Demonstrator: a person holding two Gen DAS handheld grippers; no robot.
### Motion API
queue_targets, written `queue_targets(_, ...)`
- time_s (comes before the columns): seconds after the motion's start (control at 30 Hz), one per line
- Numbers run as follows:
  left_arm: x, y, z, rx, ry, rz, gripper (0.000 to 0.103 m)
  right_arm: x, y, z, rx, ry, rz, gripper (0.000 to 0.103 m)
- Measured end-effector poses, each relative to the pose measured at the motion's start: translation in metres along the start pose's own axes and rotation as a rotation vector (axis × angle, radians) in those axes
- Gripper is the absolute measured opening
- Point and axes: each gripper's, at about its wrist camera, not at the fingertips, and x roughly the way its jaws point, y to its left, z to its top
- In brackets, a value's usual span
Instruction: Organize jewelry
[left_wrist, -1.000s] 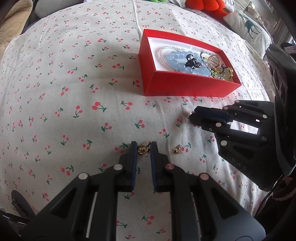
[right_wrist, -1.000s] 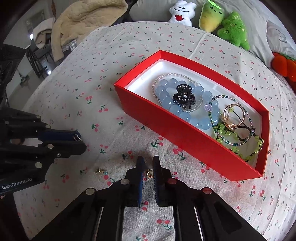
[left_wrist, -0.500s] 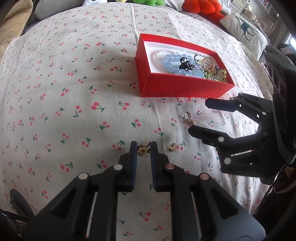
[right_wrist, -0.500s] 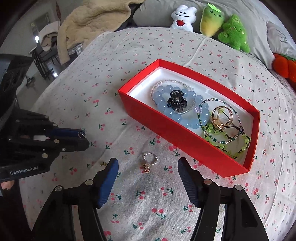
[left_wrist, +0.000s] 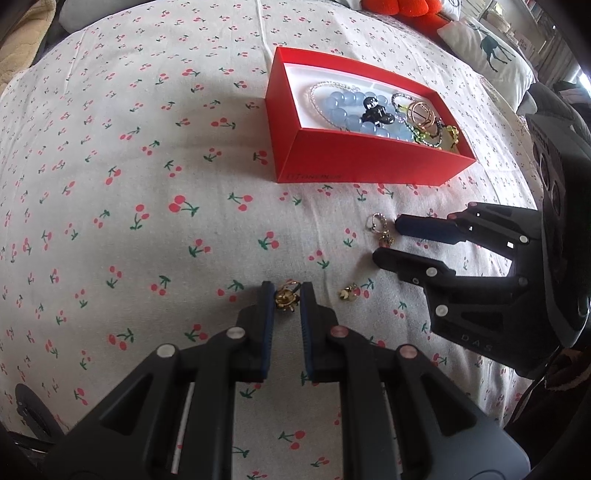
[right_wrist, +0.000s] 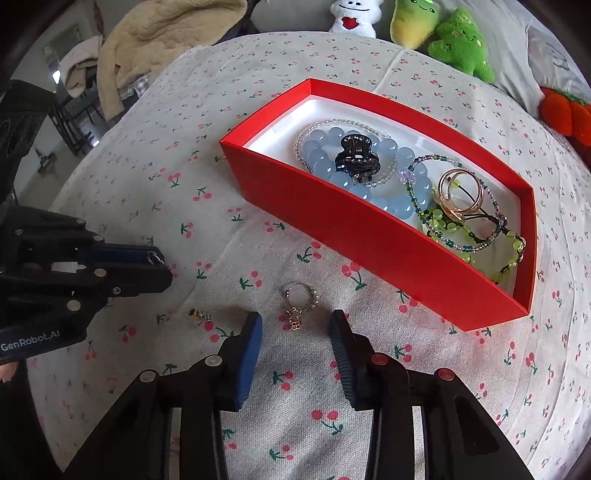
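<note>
A gold flower-shaped earring is pinched between the fingertips of my left gripper, which is shut on it just above the cherry-print cloth. A hoop earring with a small charm lies flat on the cloth. My right gripper straddles the hoop's charm end; its jaws are closing and the pads stand clear of it. From the left wrist view the right gripper sits beside that hoop earring. A tiny gold stud lies between the two grippers. The red box stands behind.
The red box holds a blue bead bracelet, a black hair claw, gold rings and green bead strands. Plush toys and a beige blanket lie at the far edge of the bed.
The right gripper, shut around the hoop earring a second ago, opened wide, left it on the cloth, and has since narrowed again. The left gripper kept its hold and stayed put.
</note>
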Motion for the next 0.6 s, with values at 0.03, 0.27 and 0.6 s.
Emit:
queue_targets(0.03,0.0,0.0,0.0,0.0,0.0,0.001,0.015,0.0,-0.001,0.001,0.0,0.0,0.002,0.024)
queue_targets(0.27,-0.001,-0.001,0.001,-0.004,-0.007,0.01,0.015,0.0,0.007,0.003,-0.05,-0.007,0.017,0.005)
queue_targets(0.6,-0.017,-0.004,0.019,-0.016,-0.083,-0.008,0.015,-0.043,-0.025,0.004,0.067,-0.101,0.051,0.005)
